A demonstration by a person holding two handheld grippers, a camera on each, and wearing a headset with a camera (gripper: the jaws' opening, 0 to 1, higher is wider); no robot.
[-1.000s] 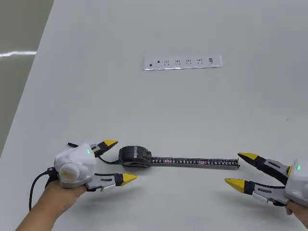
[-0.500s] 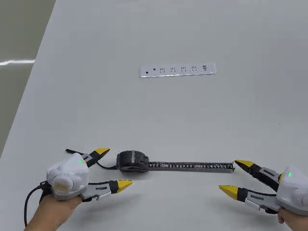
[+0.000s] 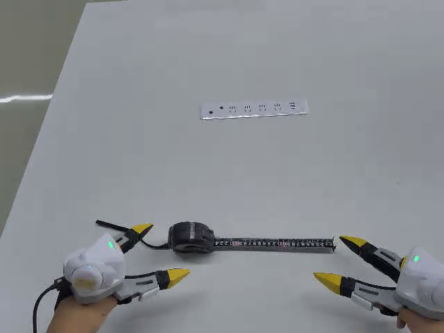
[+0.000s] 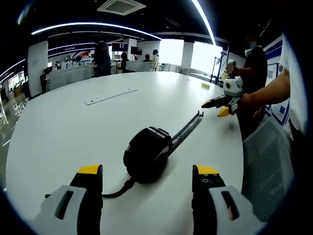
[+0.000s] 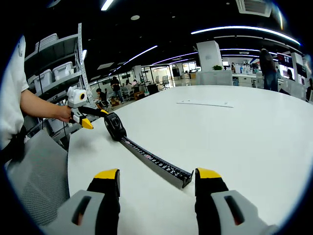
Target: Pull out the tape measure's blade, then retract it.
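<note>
Since the earlier frame, both grippers have drawn back slightly toward the near edge of the desk (image 3: 208, 166). The tape measure (image 3: 191, 237) has held its place, and its blade (image 3: 274, 243) is about as far out as before.

Item count: one tape measure, one power strip (image 3: 253, 109), two grippers.

1. Tape measure. I see the black case lying near the near edge of the desk, toward the left edge. The blade lies flat along the desk from the case toward the right. A black strap (image 3: 114, 227) trails from the case toward the left edge.

2. Left gripper (image 3: 159, 252). The jaws stand wide apart and hold nothing. In the left gripper view the case sits just ahead of the yellow tips, between their lines, not touching either.

3. Right gripper (image 3: 338, 260). The jaws are spread and hold nothing. In the right gripper view the blade's free end lies between the two yellow tips, just ahead of them. I cannot confirm whether the upper tip touches the end hook; it appears apart.

4. Power strip. It lies flat and well apart from the tape measure, toward the far edge. Its sockets are too small for me to count reliably; there appear to be about five.
</note>
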